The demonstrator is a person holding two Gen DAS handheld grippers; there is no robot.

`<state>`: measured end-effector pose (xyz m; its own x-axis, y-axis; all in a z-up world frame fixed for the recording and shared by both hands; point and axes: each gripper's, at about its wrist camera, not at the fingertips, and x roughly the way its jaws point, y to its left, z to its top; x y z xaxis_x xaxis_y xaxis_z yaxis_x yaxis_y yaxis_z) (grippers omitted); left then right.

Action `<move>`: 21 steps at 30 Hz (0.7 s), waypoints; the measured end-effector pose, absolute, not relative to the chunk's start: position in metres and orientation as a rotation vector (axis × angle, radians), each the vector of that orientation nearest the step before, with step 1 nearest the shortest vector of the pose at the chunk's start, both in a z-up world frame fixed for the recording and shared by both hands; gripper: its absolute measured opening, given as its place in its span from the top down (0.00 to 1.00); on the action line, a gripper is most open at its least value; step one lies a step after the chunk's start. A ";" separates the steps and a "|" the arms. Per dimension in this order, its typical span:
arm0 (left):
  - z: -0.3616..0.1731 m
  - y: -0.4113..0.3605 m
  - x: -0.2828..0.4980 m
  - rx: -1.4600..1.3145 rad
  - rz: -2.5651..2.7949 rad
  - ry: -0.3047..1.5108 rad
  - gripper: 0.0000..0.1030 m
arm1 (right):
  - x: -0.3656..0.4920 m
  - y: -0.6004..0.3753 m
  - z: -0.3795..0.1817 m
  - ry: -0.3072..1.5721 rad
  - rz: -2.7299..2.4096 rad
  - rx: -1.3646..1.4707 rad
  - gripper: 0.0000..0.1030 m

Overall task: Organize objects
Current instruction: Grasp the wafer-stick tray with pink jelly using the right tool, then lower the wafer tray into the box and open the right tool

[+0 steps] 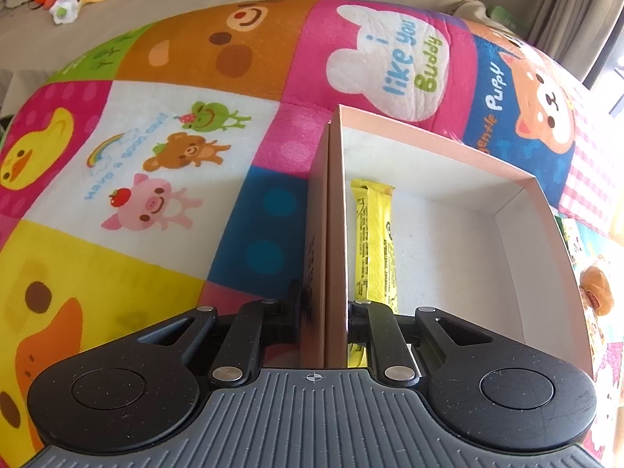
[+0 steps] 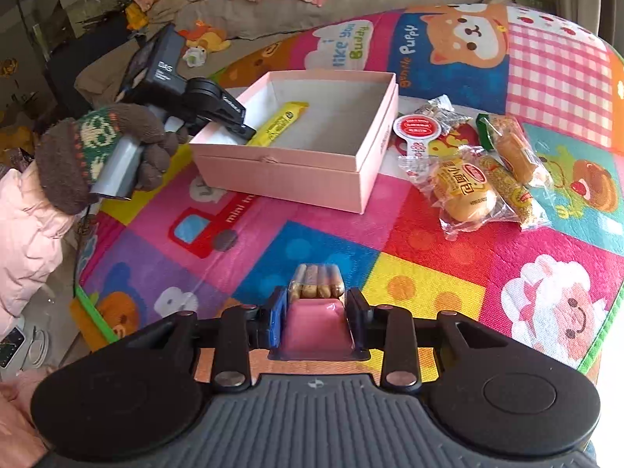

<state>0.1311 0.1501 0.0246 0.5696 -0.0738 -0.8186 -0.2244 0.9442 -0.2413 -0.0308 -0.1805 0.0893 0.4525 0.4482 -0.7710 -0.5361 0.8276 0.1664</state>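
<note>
Your left gripper [image 1: 323, 308] pinches the pink box [image 2: 296, 171] wall at 9 o'clock, right gripper [image 2: 316, 304] clamps a snack pack [image 2: 316, 286]; a shallow hold could drop it short.

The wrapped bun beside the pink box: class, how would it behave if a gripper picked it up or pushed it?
The bun looks soft, so it would probably squash under a firm grip. Its clear glossy wrapper seems loose and crinkly, so it may slip. It is likely light and would slide on the mat rather than roll.
</note>
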 end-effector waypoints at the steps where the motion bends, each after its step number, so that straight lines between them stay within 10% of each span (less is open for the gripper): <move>1: 0.025 0.150 0.131 -0.339 0.090 0.964 0.84 | -0.034 -0.177 0.096 0.906 0.623 -0.107 0.69; 21: 0.024 0.150 0.129 -0.347 0.078 0.958 0.83 | 0.040 -0.101 0.173 0.600 0.573 -0.004 0.69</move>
<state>0.1289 0.1503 0.0238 0.5767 -0.0872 -0.8123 -0.2171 0.9422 -0.2553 0.0402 -0.1014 0.1731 0.6750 0.5086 -0.5345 -0.5107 0.8449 0.1590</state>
